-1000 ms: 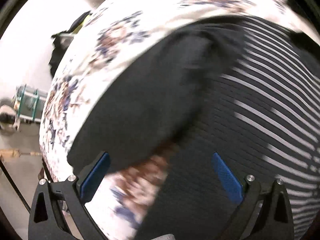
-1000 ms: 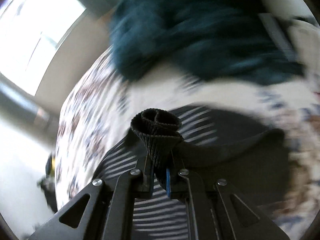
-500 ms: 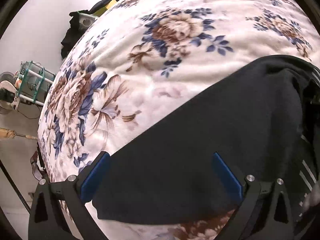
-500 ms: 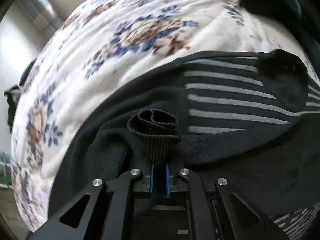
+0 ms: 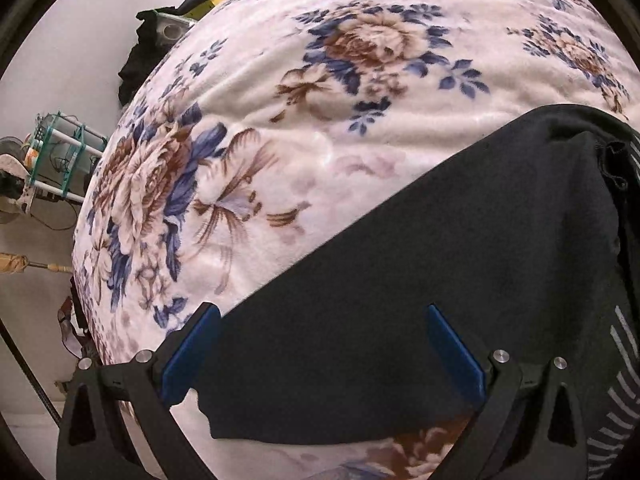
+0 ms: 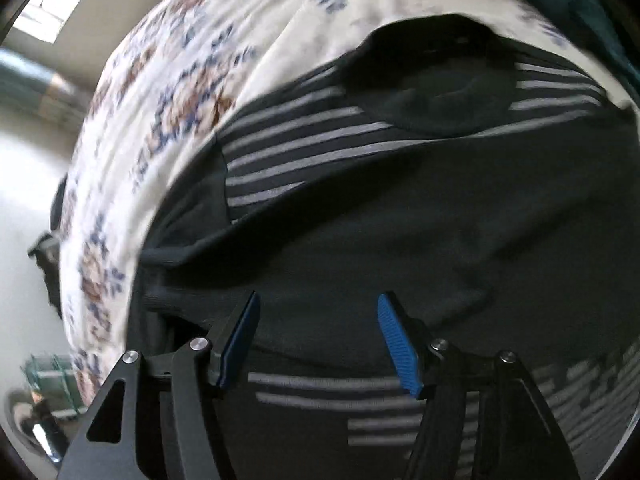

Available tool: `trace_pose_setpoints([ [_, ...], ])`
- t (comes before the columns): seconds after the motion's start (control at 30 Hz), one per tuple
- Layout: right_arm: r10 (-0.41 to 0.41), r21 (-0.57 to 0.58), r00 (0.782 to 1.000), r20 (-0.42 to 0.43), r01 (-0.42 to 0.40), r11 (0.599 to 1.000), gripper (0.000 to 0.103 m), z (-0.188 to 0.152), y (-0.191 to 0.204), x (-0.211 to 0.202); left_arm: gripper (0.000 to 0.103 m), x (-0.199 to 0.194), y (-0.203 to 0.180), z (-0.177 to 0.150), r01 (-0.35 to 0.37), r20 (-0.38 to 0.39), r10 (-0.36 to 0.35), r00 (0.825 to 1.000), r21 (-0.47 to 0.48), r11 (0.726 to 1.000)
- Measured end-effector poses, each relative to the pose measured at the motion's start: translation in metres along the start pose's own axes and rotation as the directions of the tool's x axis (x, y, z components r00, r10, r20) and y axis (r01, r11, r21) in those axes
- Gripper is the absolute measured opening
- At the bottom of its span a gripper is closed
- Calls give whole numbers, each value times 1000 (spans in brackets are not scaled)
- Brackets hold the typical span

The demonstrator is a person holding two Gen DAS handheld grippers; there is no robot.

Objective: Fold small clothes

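Note:
A dark top with grey stripes [image 6: 360, 216] lies on a floral blanket [image 5: 320, 128]. Its plain dark sleeve [image 5: 400, 300] stretches across the blanket in the left wrist view, and striped fabric [image 5: 616, 400] shows at the lower right. My left gripper [image 5: 320, 344] is open and empty, its blue pads [image 5: 188, 356] hovering over the sleeve. My right gripper [image 6: 318, 340] is open and empty above the folded-over dark fabric; stripes show above and below the fold, and the dark collar area [image 6: 432, 80] sits at the top.
The blanket's edge [image 5: 92, 240] drops off at the left, with a wire rack [image 5: 60, 160] and dark clutter [image 5: 160, 40] on the floor beyond. A teal garment [image 6: 592, 12] lies at the far right of the blanket.
My right gripper has opened and let go of the ribbed cuff it held; the sleeve now lies across the top. The left gripper has stayed open and settled over the sleeve.

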State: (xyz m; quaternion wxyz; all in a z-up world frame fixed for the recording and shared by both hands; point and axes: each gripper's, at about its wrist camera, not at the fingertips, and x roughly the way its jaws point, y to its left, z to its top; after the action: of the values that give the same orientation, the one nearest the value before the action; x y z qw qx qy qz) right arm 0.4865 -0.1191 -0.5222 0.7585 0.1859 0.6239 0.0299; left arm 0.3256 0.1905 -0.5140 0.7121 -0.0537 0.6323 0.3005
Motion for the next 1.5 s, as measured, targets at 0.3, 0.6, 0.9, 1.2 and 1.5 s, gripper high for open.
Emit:
trace_pose_setpoints([
  [0.3, -149, -191, 987, 65, 159, 969, 65, 42, 81, 71, 103, 9, 48, -21, 6, -44, -9, 999, -83, 997],
  [0.6, -259, -133, 964, 56, 264, 955, 98, -69, 3, -29, 102, 49, 141, -127, 179, -255, -361, 897, -538, 824],
  [0.9, -207, 29, 978, -31, 208, 978, 99, -121, -58, -62, 89, 113, 184, -151, 244, 58, -600, 798, -941, 234],
  [1.2, -299, 96, 950, -85, 306, 947, 98, -131, -85, -56, 7, 79, 168, -109, 214, 24, -385, 923, -863, 458],
  [1.5, -422, 29, 906, -33, 423, 906, 98, -112, -113, -78, 7, -39, 75, -21, 378, 251, -292, 923, -450, 809],
])
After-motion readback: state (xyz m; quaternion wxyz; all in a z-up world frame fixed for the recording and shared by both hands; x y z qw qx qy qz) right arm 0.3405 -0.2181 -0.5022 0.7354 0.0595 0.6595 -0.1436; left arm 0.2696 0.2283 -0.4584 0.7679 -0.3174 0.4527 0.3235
